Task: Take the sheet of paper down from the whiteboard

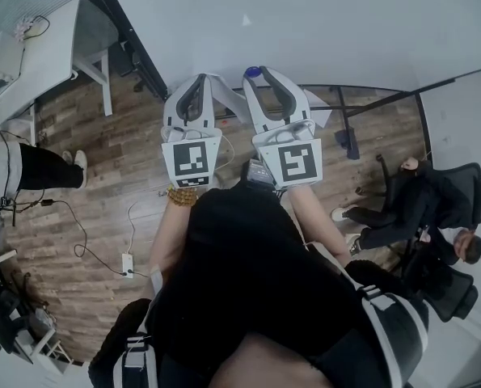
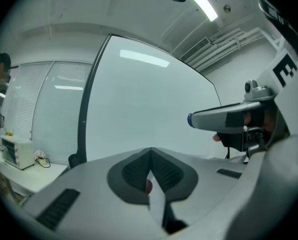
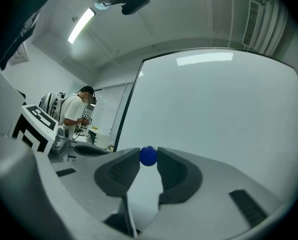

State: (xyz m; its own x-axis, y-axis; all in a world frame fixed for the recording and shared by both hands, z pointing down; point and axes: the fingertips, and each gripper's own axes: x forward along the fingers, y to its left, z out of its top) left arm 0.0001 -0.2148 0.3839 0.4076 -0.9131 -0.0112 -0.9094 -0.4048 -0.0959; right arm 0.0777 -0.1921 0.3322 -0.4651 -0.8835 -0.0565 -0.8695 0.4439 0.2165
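Both grippers point level at the whiteboard (image 1: 321, 23) (image 2: 149, 99) (image 3: 224, 109). A white sheet of paper (image 1: 319, 118) lies flat against the board under their tips. My left gripper (image 1: 193, 95) (image 2: 150, 154) is shut, with the edge of the sheet (image 2: 158, 199) running between its fingers and a small red thing (image 2: 149, 185) beside it. My right gripper (image 1: 256, 75) (image 3: 149, 156) has a round blue magnet (image 3: 149, 156) (image 1: 252, 72) (image 2: 190, 119) between its fingertips, which touch it on both sides. More of the sheet (image 3: 141, 204) shows below that magnet.
Two people sit in office chairs (image 1: 422, 208) at the right, and a standing person's legs (image 1: 38, 168) show at the left. A white desk (image 1: 54, 47), the board's stand legs (image 1: 345, 132) and a cable with a power strip (image 1: 127, 261) are on the wooden floor. Another person (image 3: 76, 114) works at a bench.
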